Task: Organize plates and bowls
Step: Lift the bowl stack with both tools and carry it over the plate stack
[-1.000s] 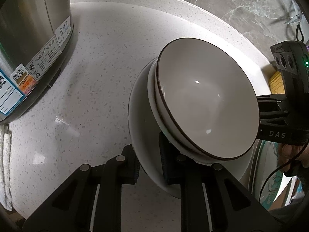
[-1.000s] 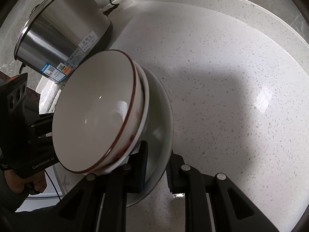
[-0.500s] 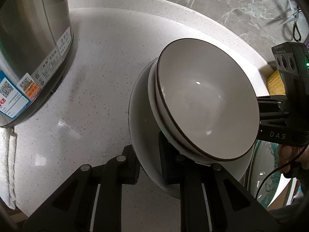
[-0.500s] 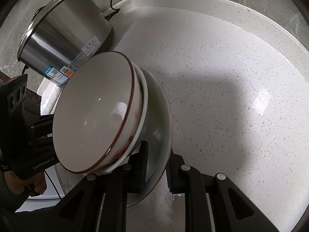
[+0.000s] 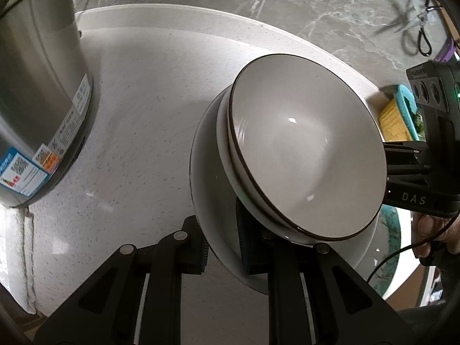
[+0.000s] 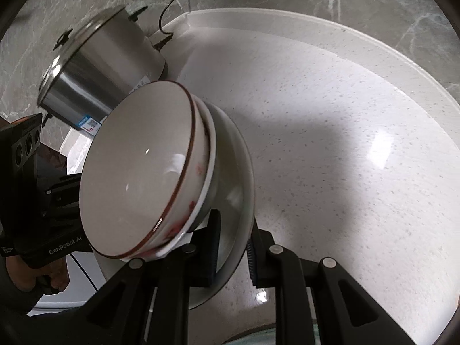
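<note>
The stack, two bowls (image 5: 307,149) nested on a plate (image 5: 212,201), is carried between both tools above the white table (image 5: 138,132), clear of it. The plate rim is gripped by the left tool (image 5: 221,244) at 7 o'clock of the stack and by the right tool (image 6: 233,247) on the opposite rim. Both tools are nearly closed, pads pressed on the plate. A steel pot (image 6: 97,74) stands at 10 o'clock.
</note>
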A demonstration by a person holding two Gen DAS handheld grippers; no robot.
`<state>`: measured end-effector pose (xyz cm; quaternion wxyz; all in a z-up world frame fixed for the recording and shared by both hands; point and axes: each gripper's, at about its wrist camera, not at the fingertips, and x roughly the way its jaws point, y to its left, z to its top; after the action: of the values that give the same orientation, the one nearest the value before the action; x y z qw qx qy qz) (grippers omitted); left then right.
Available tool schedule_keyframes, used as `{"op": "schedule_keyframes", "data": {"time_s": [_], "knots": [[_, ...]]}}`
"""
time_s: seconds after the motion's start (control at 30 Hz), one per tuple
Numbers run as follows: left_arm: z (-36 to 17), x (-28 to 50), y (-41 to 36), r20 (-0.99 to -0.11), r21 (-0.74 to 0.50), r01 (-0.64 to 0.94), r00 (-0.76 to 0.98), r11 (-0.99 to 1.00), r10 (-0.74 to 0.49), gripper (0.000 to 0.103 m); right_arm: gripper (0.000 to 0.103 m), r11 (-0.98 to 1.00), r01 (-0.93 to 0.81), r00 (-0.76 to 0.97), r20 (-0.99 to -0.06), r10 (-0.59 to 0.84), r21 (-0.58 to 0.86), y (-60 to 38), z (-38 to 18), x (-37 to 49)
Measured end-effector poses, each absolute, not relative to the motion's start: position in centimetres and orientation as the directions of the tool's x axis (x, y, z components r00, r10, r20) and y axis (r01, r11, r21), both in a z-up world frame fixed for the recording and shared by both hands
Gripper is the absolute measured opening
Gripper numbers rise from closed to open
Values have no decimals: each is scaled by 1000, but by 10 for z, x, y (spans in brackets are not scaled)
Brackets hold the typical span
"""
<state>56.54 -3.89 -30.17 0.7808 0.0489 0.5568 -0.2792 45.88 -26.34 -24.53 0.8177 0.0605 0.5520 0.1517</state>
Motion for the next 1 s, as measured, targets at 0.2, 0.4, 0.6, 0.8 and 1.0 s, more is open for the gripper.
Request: {"op": "schedule_keyframes", "data": {"time_s": [0.2, 0.4, 0.6, 0.8, 1.0], "knots": [[-281, 561, -57, -892, -247, 549, 194, 798, -409, 14, 19, 955, -128, 373, -879, 297, 268, -276, -228, 443], [-263, 549, -78, -887, -259, 625, 149, 737, -437, 14, 19, 964, -45, 406, -877, 258, 262, -289, -215, 417], [-252, 521, -105, -881, -270, 706, 94, 655, -464, 14, 19, 962, 63, 434, -875, 212, 264, -310, -208, 378], [-245, 474, -126, -876, -280, 737, 66, 615, -477, 14, 19, 956, 121, 446, -875, 189, 268, -332, -204, 338], [-255, 420, -149, -883, -282, 744, 47, 606, -468, 14, 19, 947, 149, 448, -874, 190, 283, -358, -212, 295]]}}
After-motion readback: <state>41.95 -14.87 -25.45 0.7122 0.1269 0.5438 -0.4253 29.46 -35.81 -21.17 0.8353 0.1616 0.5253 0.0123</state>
